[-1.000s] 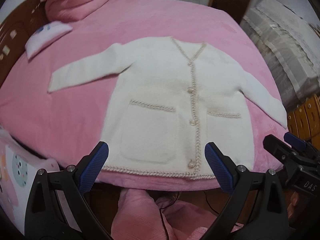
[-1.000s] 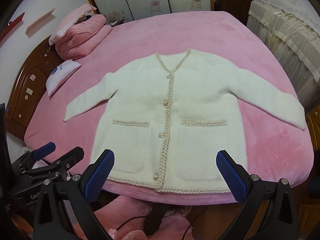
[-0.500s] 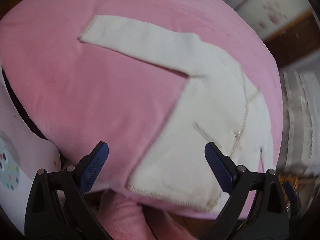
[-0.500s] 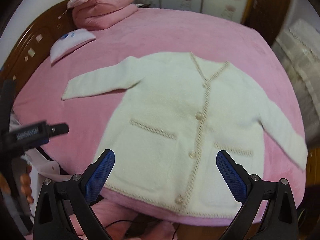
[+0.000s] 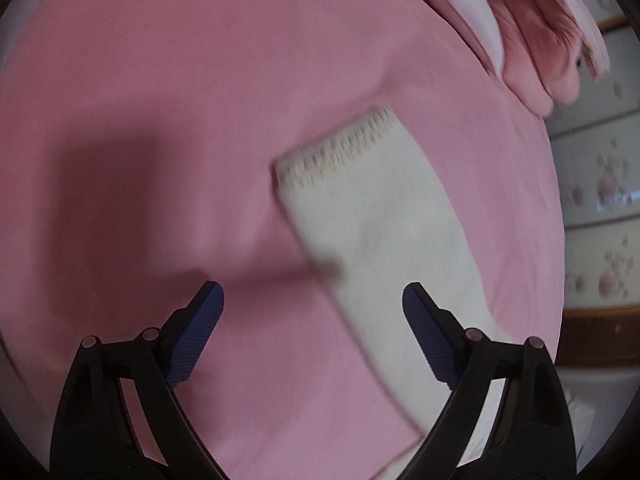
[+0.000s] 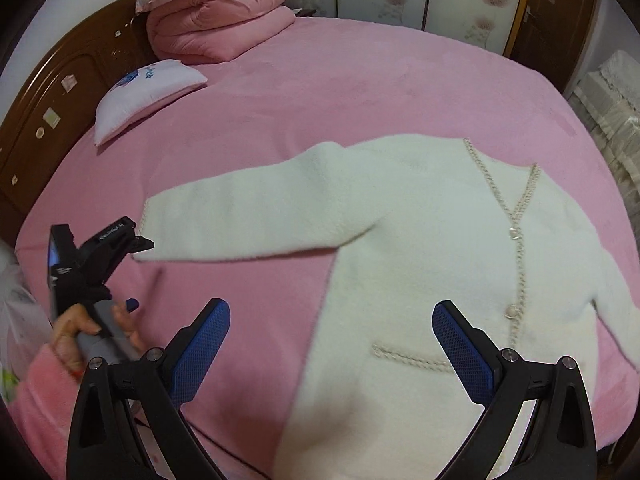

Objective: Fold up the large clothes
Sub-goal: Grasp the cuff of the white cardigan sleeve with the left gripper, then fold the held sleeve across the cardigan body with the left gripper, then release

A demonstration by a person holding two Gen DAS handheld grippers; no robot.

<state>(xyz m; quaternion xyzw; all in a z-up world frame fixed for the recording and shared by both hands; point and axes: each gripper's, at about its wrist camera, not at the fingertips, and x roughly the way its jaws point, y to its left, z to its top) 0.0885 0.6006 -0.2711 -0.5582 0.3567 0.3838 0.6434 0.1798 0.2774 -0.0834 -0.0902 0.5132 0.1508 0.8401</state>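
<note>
The left tongs (image 5: 312,312) are held apart, just narrowed, nothing clamped; the sleeve (image 5: 372,224) lies under them, its cuff (image 5: 340,148) just beyond the tips. The sleeve's long axis runs from cuff right toward the cardigan (image 6: 440,240) spread flat on the bed (image 6: 360,80). The right tongs (image 6: 330,340) are apart, empty, over the body. The left is judged nearer the cuff; bare bed lies beyond.

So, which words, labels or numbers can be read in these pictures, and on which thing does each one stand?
White lettering on the left gripper, seen from the right wrist: blurred; perhaps it begins "Gen", not sure.
Blue print on the small white pillow: too blurred to read.
Stickers on the wooden headboard: no readable text.
White cardigan: no text visible.
</note>
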